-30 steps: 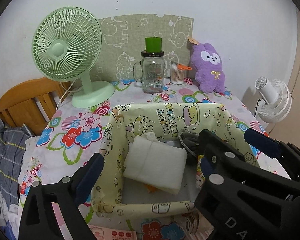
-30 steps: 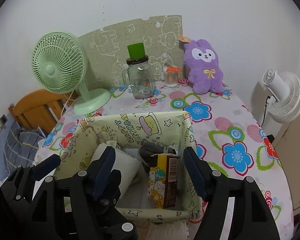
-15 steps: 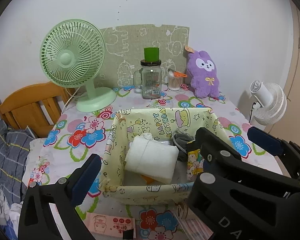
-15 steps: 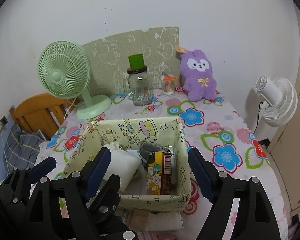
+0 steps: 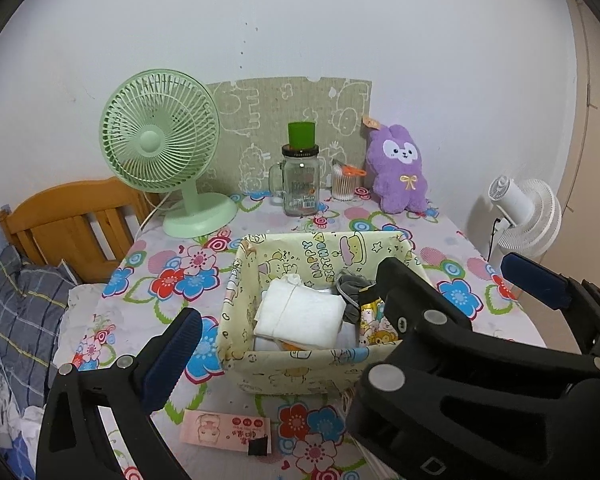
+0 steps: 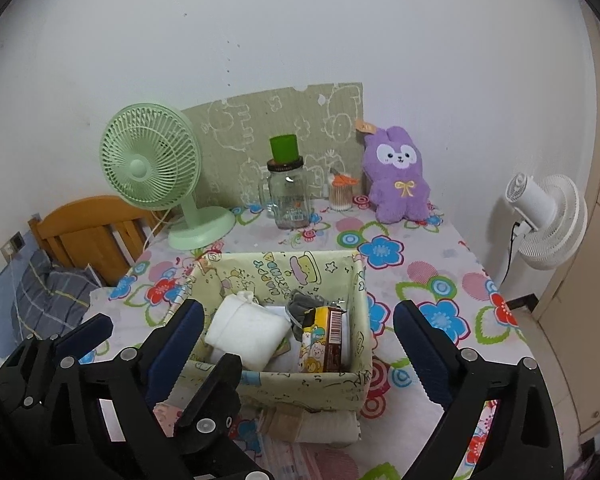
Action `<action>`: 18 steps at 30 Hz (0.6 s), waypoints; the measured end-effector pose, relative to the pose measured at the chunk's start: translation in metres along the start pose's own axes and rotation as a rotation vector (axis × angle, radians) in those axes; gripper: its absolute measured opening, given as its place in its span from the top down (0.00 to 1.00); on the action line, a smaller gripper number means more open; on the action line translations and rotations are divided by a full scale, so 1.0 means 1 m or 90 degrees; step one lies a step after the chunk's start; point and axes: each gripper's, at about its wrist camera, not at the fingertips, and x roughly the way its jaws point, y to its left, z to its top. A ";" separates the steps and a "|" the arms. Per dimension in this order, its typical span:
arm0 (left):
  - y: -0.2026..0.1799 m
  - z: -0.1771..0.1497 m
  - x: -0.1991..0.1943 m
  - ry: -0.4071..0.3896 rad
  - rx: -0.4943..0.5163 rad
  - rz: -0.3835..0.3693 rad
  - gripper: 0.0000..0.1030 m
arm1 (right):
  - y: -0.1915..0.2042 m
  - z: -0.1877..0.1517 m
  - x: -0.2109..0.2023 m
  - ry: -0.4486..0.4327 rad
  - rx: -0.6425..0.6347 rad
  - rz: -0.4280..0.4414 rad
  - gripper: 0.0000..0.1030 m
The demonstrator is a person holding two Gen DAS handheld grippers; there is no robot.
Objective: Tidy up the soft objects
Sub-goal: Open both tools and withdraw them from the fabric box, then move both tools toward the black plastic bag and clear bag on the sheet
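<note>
Both grippers, left gripper (image 5: 284,292) and right gripper (image 6: 296,334), are pulling back and up from the fabric storage basket (image 6: 284,386), jaws apart and empty, leaving the folded white cloth (image 6: 246,334) resting inside near the tabletop's front edge, suggesting placement is finishing.

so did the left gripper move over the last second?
Yes. The left gripper pulled back from the fabric bin; bin and green fan look farther off, more tablecloth showing.

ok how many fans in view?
2. A mint-green desk fan stands at the table's back left, beside the glass mug jar. A white fan stands off the table's right edge, near the wall. None visibly hidden.
</note>
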 end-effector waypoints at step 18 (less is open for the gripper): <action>-0.009 -0.014 -0.045 -0.037 -0.006 -0.016 0.00 | 0.000 -0.009 -0.050 -0.036 -0.022 0.013 0.00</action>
